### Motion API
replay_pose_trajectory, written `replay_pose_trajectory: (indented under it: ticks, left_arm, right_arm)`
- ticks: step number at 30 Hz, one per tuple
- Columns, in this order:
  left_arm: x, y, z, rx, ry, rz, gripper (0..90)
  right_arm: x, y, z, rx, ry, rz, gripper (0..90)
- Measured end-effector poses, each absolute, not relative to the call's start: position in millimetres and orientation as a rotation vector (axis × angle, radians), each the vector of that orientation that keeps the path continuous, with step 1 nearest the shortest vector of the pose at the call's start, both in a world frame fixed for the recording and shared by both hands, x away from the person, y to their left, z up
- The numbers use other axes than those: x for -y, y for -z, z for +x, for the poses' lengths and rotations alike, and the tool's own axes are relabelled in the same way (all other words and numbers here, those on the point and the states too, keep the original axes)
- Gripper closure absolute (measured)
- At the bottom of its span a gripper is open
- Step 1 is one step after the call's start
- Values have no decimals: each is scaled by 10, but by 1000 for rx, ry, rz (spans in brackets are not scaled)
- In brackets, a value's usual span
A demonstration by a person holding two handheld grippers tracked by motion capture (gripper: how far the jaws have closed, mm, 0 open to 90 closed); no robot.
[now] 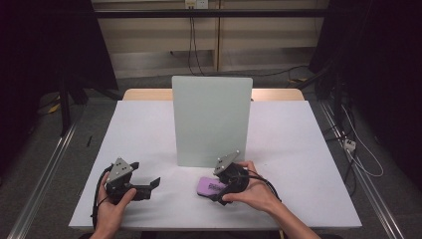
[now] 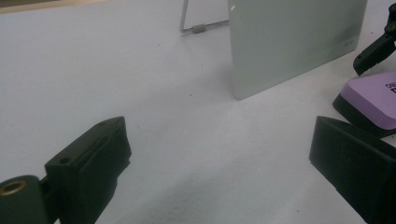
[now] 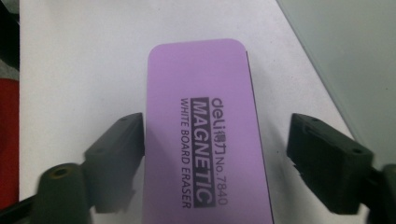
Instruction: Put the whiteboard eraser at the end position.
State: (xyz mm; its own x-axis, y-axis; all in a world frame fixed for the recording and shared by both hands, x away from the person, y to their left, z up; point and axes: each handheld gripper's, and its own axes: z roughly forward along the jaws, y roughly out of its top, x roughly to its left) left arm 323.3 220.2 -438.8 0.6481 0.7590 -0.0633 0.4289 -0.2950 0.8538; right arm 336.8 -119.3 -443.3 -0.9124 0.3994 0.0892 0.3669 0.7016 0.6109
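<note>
Your right gripper [image 3: 212, 154] is standing with its jaws spread on either side of the purple whiteboard eraser [image 3: 205, 135], the pads not pressing it. The eraser is lying flat on the white table [image 1: 298, 149], near its front edge, just in front of the upright white board [image 1: 211, 119]. Your left gripper [image 1: 149, 186] is resting to the left, jaws wide apart, gripping nothing.
</note>
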Motion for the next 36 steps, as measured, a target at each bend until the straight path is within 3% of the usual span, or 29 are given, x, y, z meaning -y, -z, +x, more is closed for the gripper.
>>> replay_pose_trajectory:
  ticks: [10, 36]
  left_arm:
    - [-2202, 4388, 3228, -934, -442, 1932, 48]
    - [-2213, 4388, 3233, -953, -462, 1922, 42]
  right_arm:
    - [1234, 4374, 3368, -2778, -1056, 687, 82]
    - [1504, 4241, 3359, -2442, -1222, 950, 79]
